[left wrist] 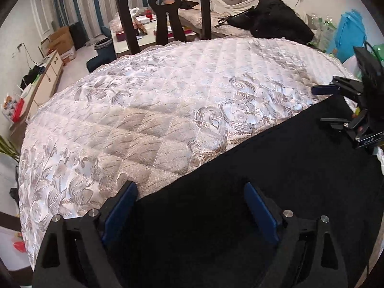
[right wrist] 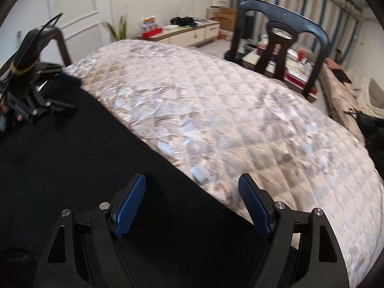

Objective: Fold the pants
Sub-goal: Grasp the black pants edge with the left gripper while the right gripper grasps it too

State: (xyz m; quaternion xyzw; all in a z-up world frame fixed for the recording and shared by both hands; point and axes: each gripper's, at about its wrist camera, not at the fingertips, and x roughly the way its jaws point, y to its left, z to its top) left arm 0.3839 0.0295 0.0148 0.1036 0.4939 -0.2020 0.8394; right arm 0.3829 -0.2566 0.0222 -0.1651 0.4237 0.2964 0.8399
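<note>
The black pants (left wrist: 276, 168) lie flat on the quilted table cover, with a straight edge running diagonally; they also show in the right wrist view (right wrist: 84, 158). My left gripper (left wrist: 190, 199) is open, its blue pads spread wide above that edge of the pants. My right gripper (right wrist: 192, 192) is open too, over the other end of the same edge. Each gripper shows in the other's view: the right gripper (left wrist: 336, 103) at the far right, the left gripper (right wrist: 60, 93) at the far left. Neither holds cloth.
The table is covered by a white and beige quilted cloth (left wrist: 156, 110). A dark chair (left wrist: 165, 14) stands at its far side, also seen in the right wrist view (right wrist: 280, 40). A black bag (left wrist: 276, 19) lies on the sofa behind.
</note>
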